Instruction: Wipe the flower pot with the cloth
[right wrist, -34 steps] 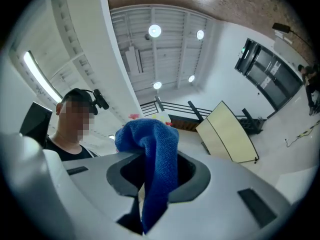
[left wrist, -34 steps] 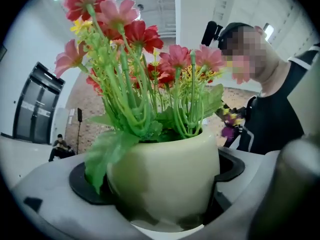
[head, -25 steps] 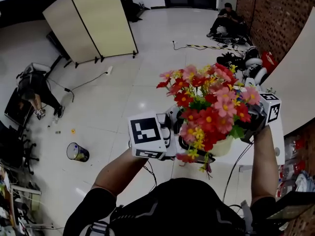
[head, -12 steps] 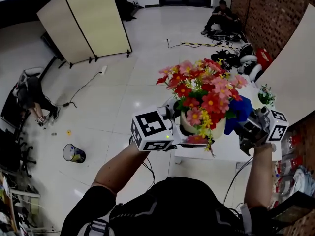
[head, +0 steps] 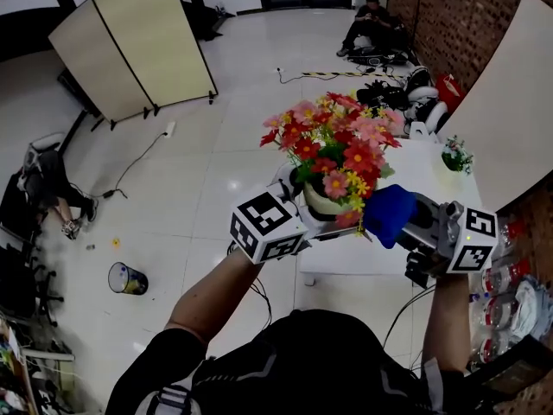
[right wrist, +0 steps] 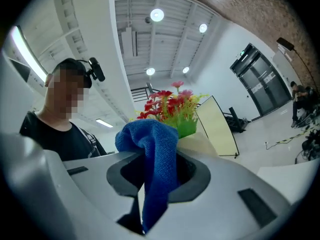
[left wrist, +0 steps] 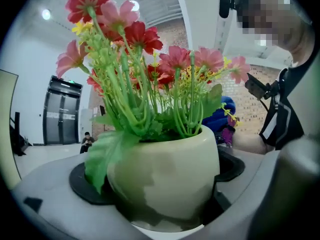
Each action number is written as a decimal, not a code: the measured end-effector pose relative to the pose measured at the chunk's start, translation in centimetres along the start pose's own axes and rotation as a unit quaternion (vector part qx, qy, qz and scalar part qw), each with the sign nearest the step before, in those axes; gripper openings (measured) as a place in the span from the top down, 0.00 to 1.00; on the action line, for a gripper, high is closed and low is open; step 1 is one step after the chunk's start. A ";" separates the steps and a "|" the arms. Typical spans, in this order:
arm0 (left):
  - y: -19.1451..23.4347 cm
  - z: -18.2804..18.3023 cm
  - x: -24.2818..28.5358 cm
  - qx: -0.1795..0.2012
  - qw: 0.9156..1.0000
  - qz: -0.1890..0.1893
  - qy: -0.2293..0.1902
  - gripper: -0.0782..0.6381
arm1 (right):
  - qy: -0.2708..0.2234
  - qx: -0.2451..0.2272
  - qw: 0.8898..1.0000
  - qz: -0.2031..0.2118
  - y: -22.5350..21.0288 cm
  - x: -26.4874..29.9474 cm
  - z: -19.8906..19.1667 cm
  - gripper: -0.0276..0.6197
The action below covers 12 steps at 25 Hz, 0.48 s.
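Pot [left wrist: 167,176], cream and round-bellied, sits clamped between the jaws of the left gripper [head: 321,221], their dark pads pressed against its sides; the left gripper view shows this grip plainly, while the head view hides most of the pot under its flowers [head: 333,141] (red, pink and yellow, on green stems). From above, the pot is over the near edge of a white table [head: 406,158], though no view shows whether it rests there or is held clear of it. The right gripper [right wrist: 155,171] is closed on a blue cloth [right wrist: 156,154], which bunches above its jaws and trails down through them. Only the head view shows how close the two come: the cloth lies just beside the pot's right side, and contact cannot be judged there. The right gripper view adds a sliver of cream wall and the flowers behind the cloth. Farther off, only the head view takes in a small plant [head: 455,156] on the table, a folding screen [head: 130,46] and a bin [head: 127,277] on the floor.
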<state>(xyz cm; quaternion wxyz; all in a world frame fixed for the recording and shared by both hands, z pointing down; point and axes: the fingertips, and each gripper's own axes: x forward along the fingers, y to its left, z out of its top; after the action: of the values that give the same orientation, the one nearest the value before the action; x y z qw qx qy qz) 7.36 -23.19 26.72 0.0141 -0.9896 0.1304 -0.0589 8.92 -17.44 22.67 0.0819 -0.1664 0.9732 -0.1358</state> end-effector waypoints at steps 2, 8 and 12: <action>0.2 -0.1 0.3 0.001 1.000 0.006 -0.002 0.08 | 0.005 -0.007 1.000 -0.004 0.2 0.3 -0.3 0.82; 1.7 2.0 -0.3 -0.029 0.999 0.012 -0.043 0.08 | -0.075 -0.041 0.994 -0.062 -0.3 -2.1 1.2 0.82; 3.2 5.2 -1.0 -0.030 0.997 0.019 -0.067 0.08 | -0.038 -0.071 0.989 -0.127 -1.7 -2.3 -0.6 0.82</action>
<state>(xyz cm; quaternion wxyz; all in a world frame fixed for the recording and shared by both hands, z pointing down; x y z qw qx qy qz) 6.20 -25.95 21.26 -0.0060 -0.9886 0.1501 0.0119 11.43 -18.04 23.99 0.0886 -0.2987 0.9477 -0.0698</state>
